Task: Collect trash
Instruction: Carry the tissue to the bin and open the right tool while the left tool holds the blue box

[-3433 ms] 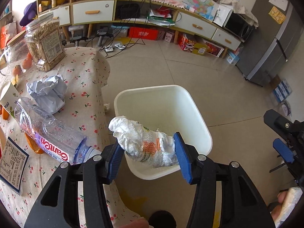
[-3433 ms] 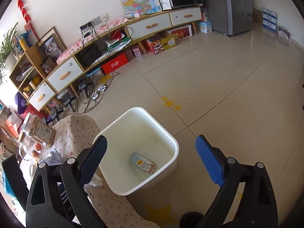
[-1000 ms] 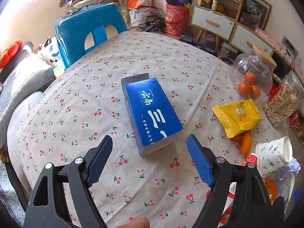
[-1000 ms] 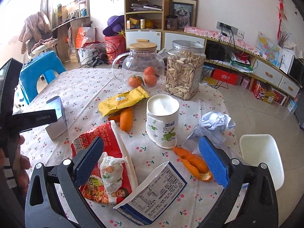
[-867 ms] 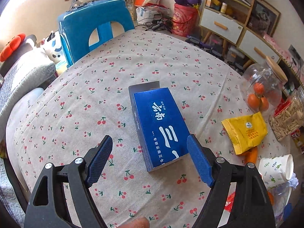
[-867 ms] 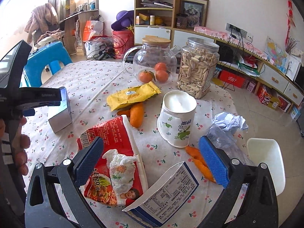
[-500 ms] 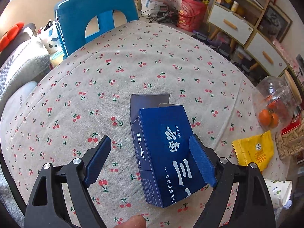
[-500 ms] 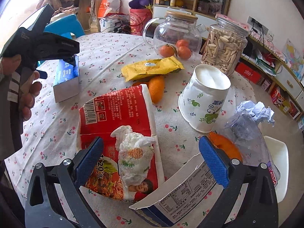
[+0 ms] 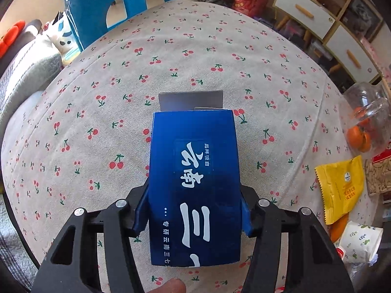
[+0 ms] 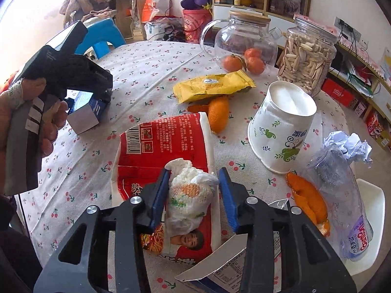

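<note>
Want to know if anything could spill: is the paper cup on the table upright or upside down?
Upside down. The paper cup rests on its wide rim, closed white base facing up and tilted slightly; the leaf print appears inverted.

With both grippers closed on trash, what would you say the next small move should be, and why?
Probably lift both straight up. The left gripper has just closed on the blue box, the right gripper on the crumpled wrapper; both items still rest low over the table.
</note>
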Demonstrator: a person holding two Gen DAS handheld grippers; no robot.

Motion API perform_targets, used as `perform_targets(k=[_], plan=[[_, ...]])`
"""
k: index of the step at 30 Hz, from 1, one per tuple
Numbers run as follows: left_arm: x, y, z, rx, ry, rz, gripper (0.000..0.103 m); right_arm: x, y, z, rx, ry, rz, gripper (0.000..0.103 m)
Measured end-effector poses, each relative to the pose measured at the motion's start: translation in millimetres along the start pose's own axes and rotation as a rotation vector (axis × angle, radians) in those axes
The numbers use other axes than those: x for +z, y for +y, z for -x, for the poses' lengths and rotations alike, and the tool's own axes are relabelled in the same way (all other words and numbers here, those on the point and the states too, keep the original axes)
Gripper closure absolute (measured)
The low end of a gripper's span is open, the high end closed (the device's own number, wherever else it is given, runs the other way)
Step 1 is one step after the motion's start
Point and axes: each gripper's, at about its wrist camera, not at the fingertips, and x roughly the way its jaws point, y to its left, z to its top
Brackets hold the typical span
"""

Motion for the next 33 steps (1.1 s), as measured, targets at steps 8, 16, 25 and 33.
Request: perform_targets(k=[8, 16, 25, 33], plan=[[-8, 8, 39, -0.074, -0.085, 0.004, 0.047, 5, -5, 27, 0.027, -0.079, -0.027, 0.072], [-21, 9, 81, -0.116, -0.174, -0.008, 0.047, 12, -15, 64, 0.043, -0.186, -0.057, 0.072], [-46, -7, 126, -0.158, -0.276, -0.038, 0.047, 7, -40, 93, -0.005, -0.264, -0.100, 0.072], [-72, -41, 157, -0.194, -0.365, -0.109, 0.047, -2, -68, 116, -0.077, -0.316, -0.143, 0.072]])
